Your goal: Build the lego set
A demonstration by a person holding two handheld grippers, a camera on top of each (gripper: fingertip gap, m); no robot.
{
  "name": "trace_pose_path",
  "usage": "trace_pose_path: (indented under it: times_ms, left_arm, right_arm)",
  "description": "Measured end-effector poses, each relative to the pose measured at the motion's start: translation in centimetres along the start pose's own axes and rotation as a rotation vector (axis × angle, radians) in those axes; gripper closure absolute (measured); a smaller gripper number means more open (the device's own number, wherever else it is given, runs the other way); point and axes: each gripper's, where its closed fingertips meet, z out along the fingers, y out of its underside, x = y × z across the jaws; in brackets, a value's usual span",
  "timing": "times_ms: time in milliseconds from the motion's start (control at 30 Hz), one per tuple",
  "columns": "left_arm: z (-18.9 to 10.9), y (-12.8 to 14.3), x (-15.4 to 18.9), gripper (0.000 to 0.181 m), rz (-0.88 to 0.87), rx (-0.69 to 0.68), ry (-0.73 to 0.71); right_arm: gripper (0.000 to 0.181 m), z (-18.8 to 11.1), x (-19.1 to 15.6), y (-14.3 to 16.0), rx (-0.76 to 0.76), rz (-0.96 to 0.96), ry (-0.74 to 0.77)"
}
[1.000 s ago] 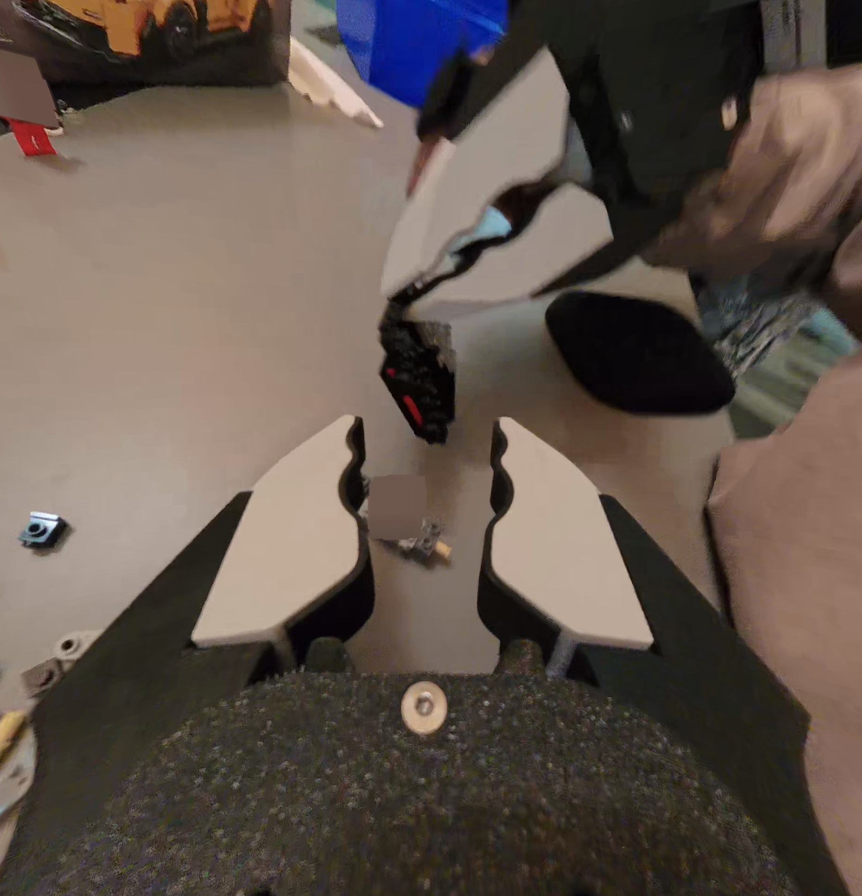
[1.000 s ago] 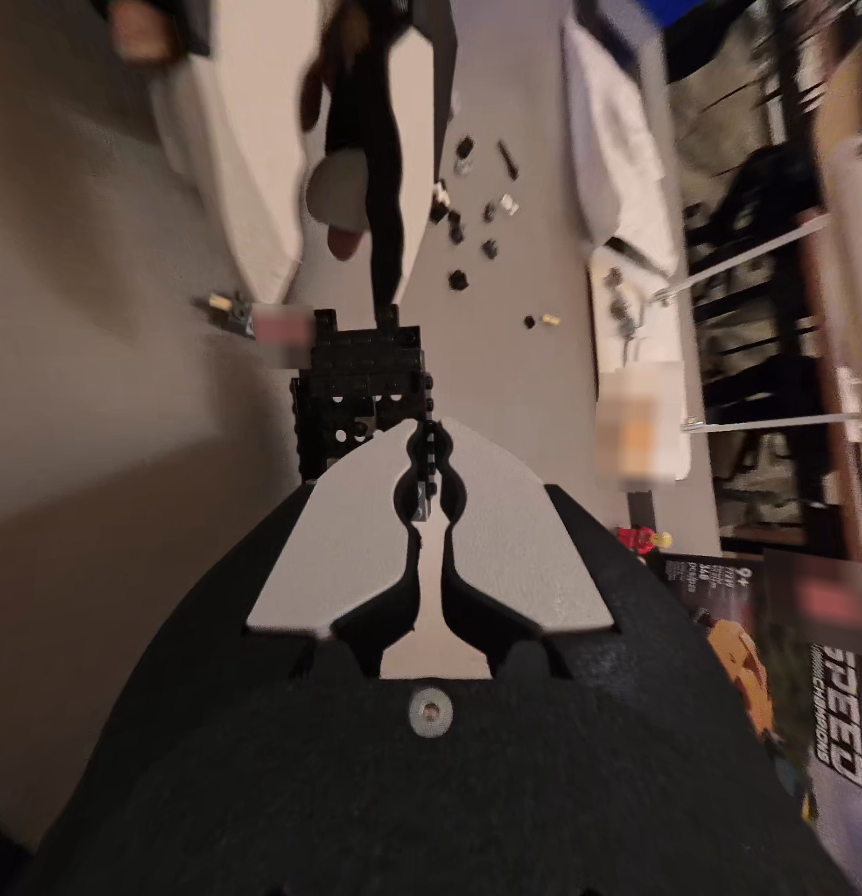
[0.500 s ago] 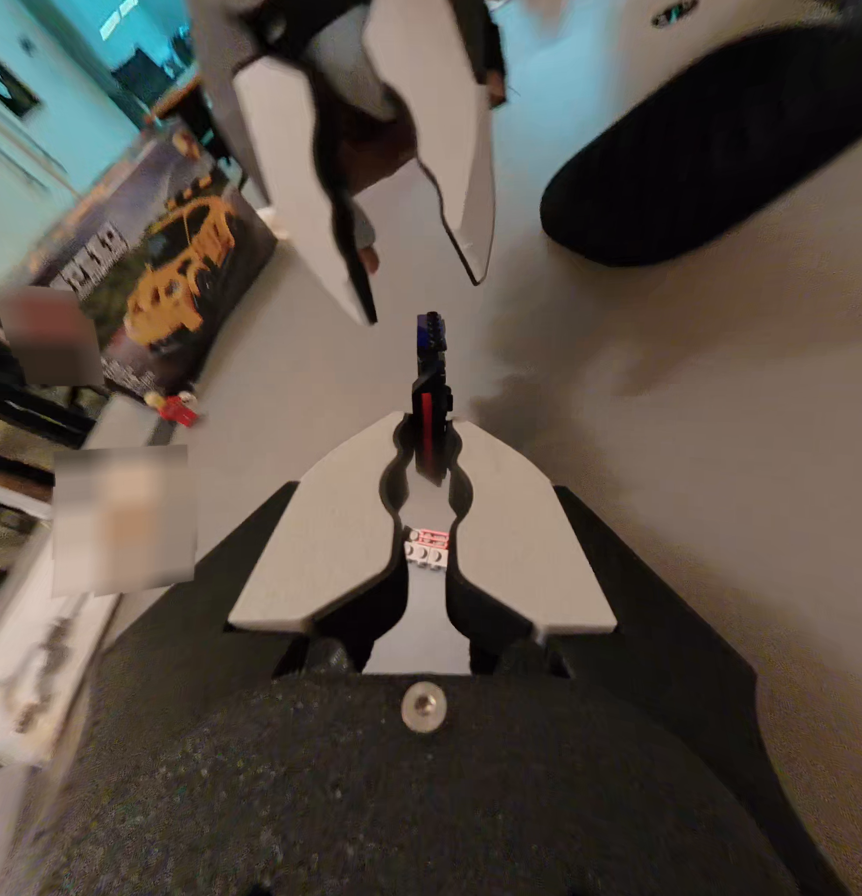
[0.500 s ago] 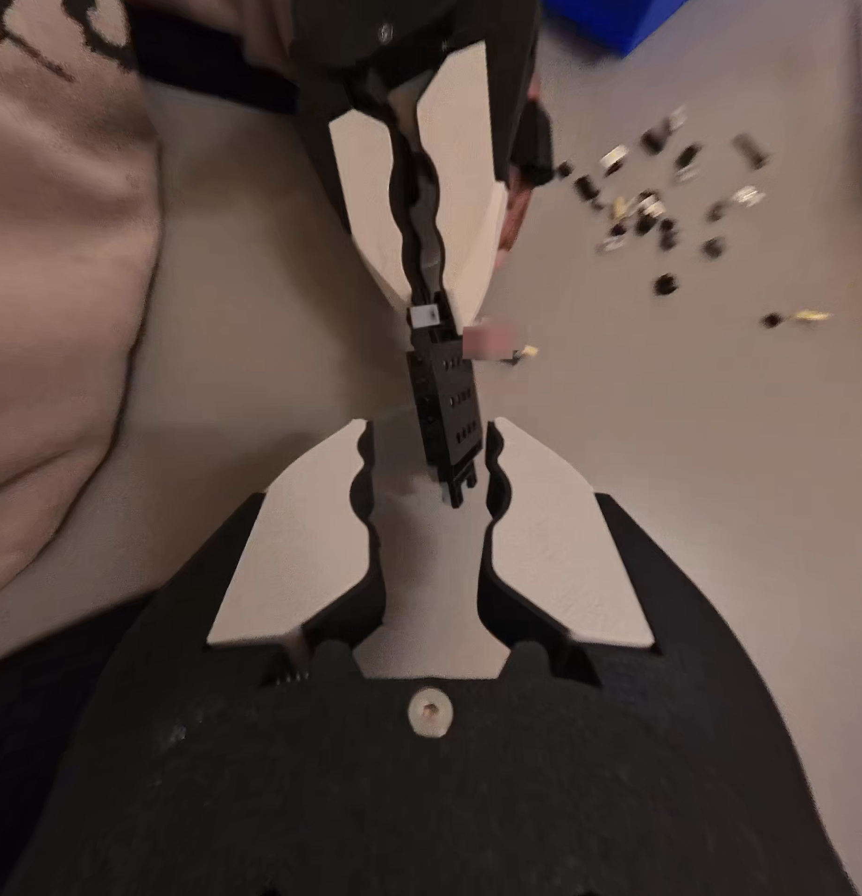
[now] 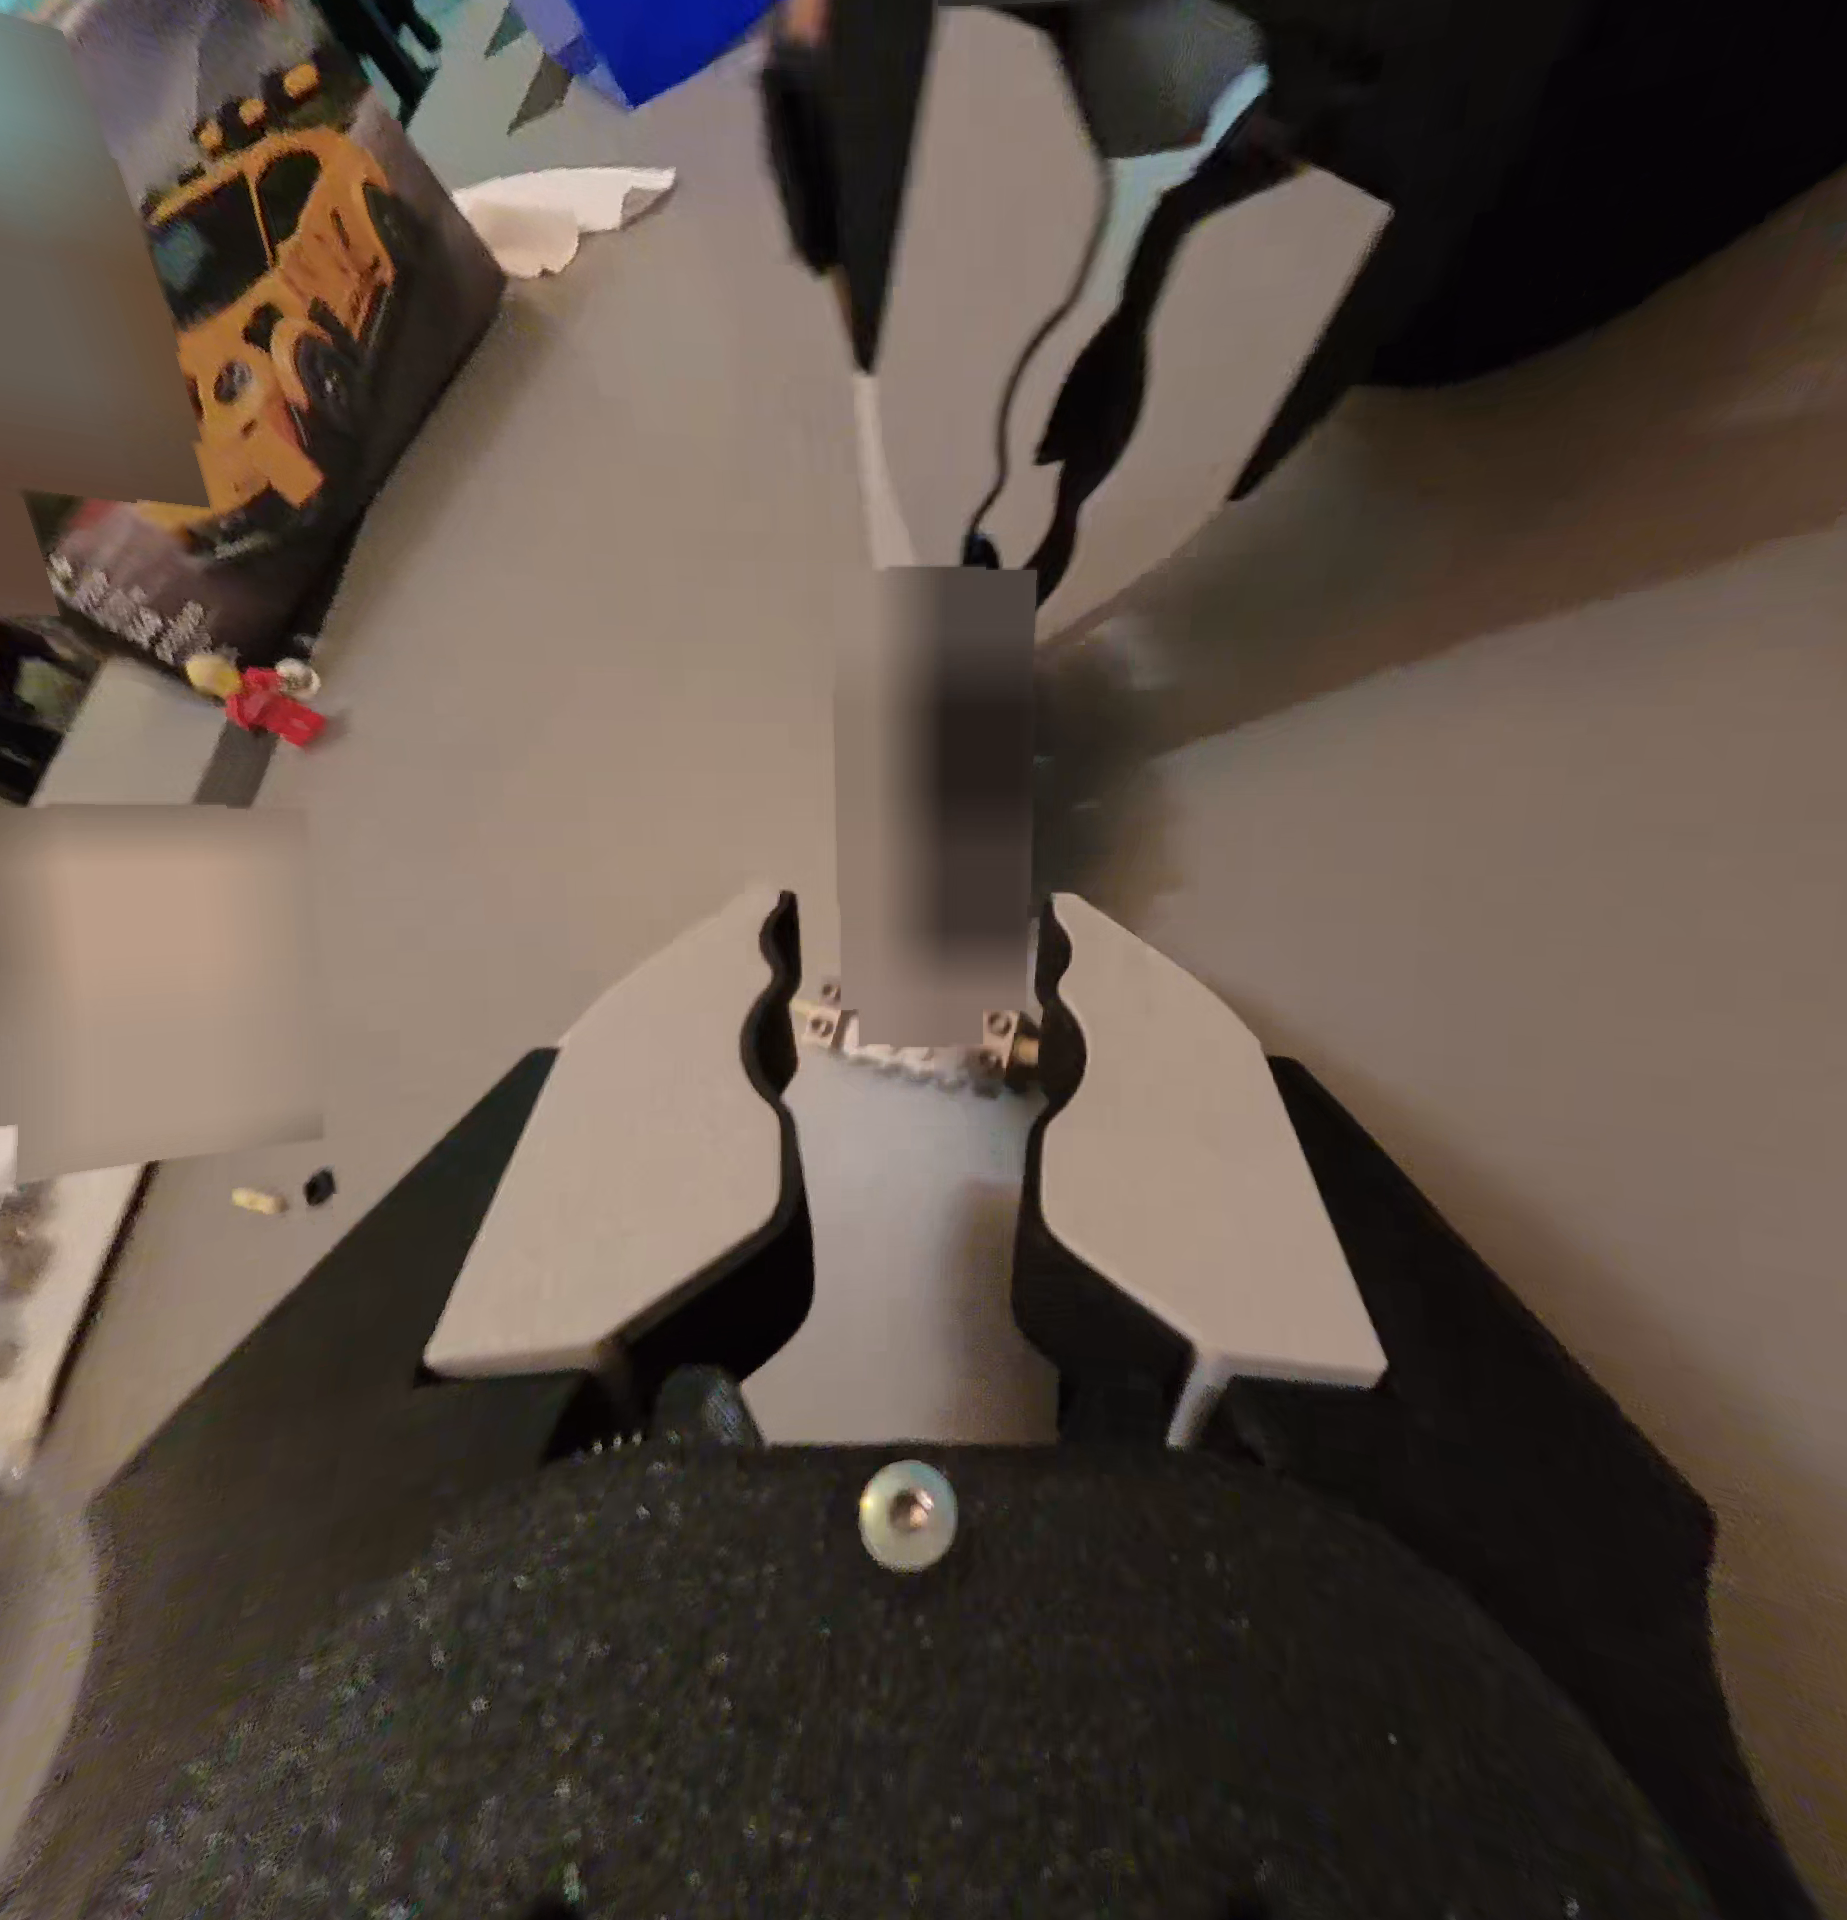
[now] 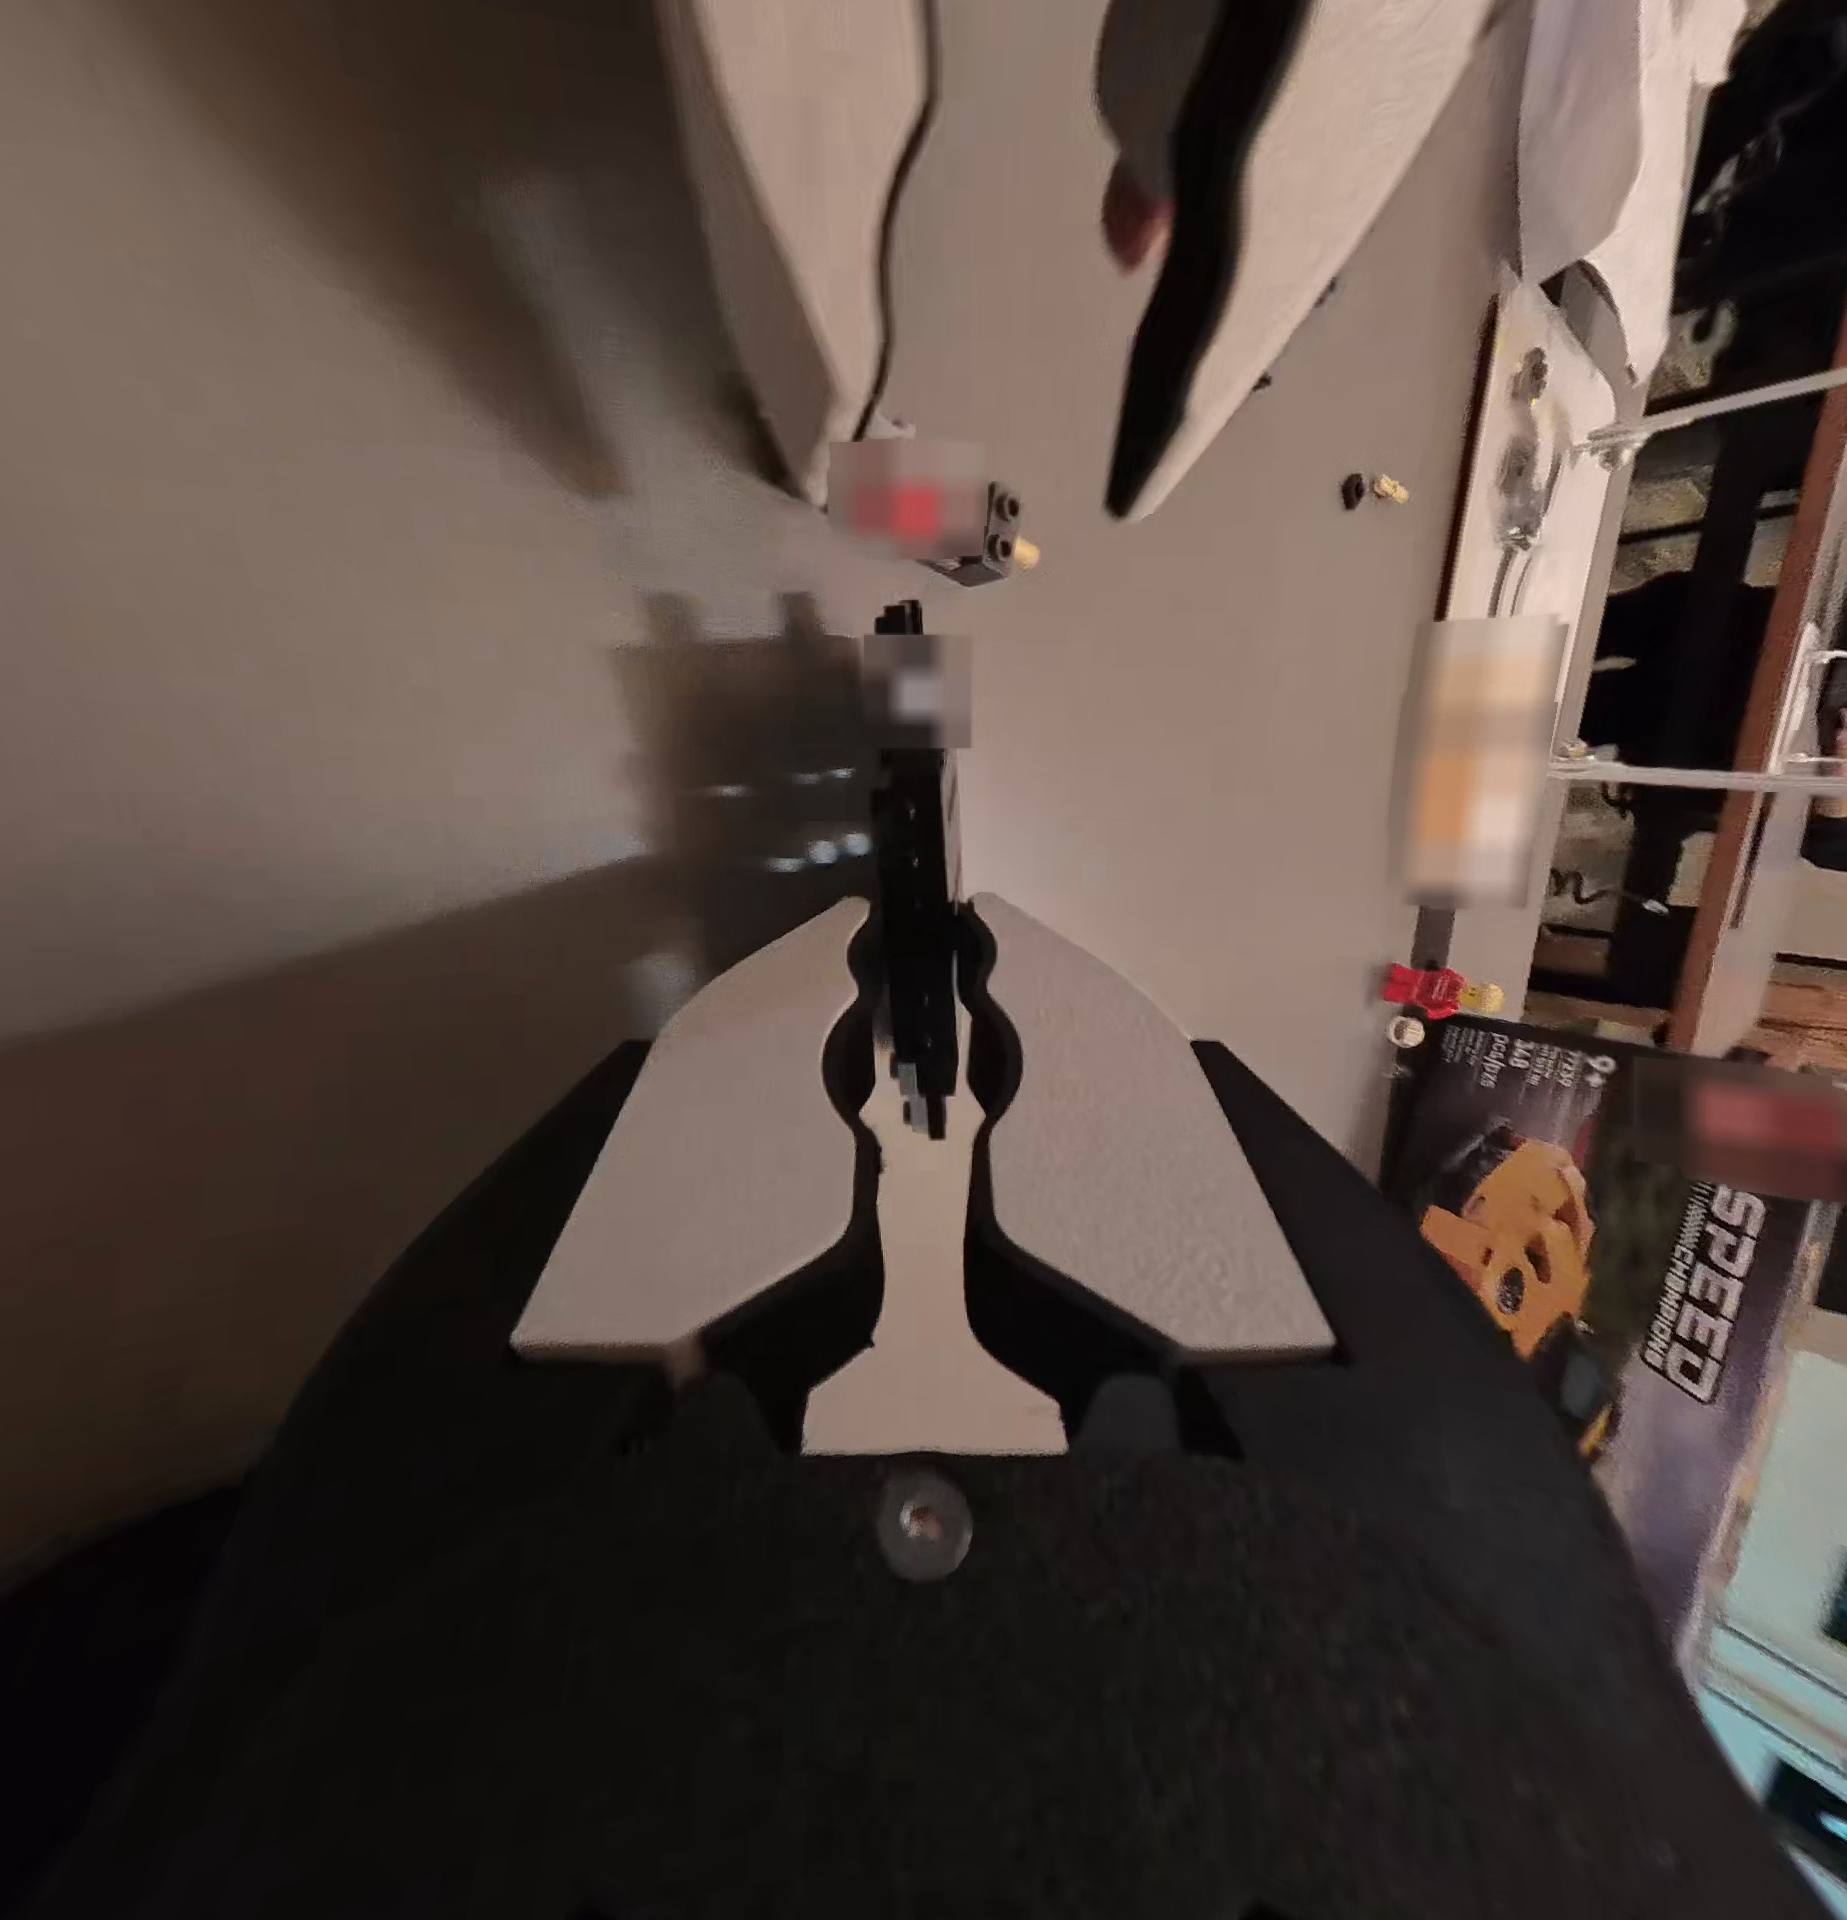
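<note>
Grey counter (image 5: 586, 644), set box (image 5: 275, 312) and red minifigure (image 5: 270, 707) off to the left of the left tongs (image 5: 914, 912); handover done.

Black assembly (image 6: 911, 831) passed from left tongs half a second ago, now clenched edge-on in right tongs (image 6: 914, 914); long axis along the fingers, free end pointing forward toward left tongs. Left tongs, emptied of it, now grasping small grey piece (image 5: 825, 1023) end to end, tan pin at right finger. Judged ready for mating piece to assembly's far end.

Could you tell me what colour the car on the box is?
Orange-yellow car, clearest in the left wrist view.
</note>
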Motion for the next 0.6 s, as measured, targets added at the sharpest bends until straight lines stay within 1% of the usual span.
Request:
trace_pose_path:
  times_ms: [67,167,233,300,367,433,533,600]
  left_arm:
    - [-0.6,0.9,-0.4,0.136,-0.063,-0.031,0.018]
    - [-0.8,2.3,-0.6,0.133,-0.145,-0.076,0.048]
    - [-0.7,2.8,-0.4,0.132,-0.167,-0.093,0.062]
    - [-0.5,3.1,-0.4,0.134,-0.167,-0.103,0.062]
    - [-0.3,3.3,-0.2,0.135,-0.185,-0.113,0.076]
    - [-0.1,3.8,-0.1,0.136,-0.193,-0.139,0.082]
    - [0.3,4.1,0.0,0.137,-0.194,-0.162,0.072]
    - [0.6,4.0,0.0,0.137,-0.193,-0.167,0.062]
  right_arm:
    - [0.168,0.1,-0.2,-0.1,-0.027,-0.020,0.004]
    - [0.162,0.4,-1.3,0.0,-0.074,-0.022,-0.055]
    - [0.160,0.5,-1.9,-0.1,-0.077,-0.023,-0.077]
    - [0.158,0.6,-2.5,-0.2,-0.054,0.021,-0.138]
    - [0.156,0.6,-3.0,-0.5,0.000,0.078,-0.222]
    - [0.148,-0.1,-3.3,-1.2,0.079,0.171,-0.364]
    - [0.149,-1.4,-0.7,-3.1,0.244,0.359,-0.533]
    - [0.151,-0.7,1.9,-4.1,0.307,0.459,-0.591]
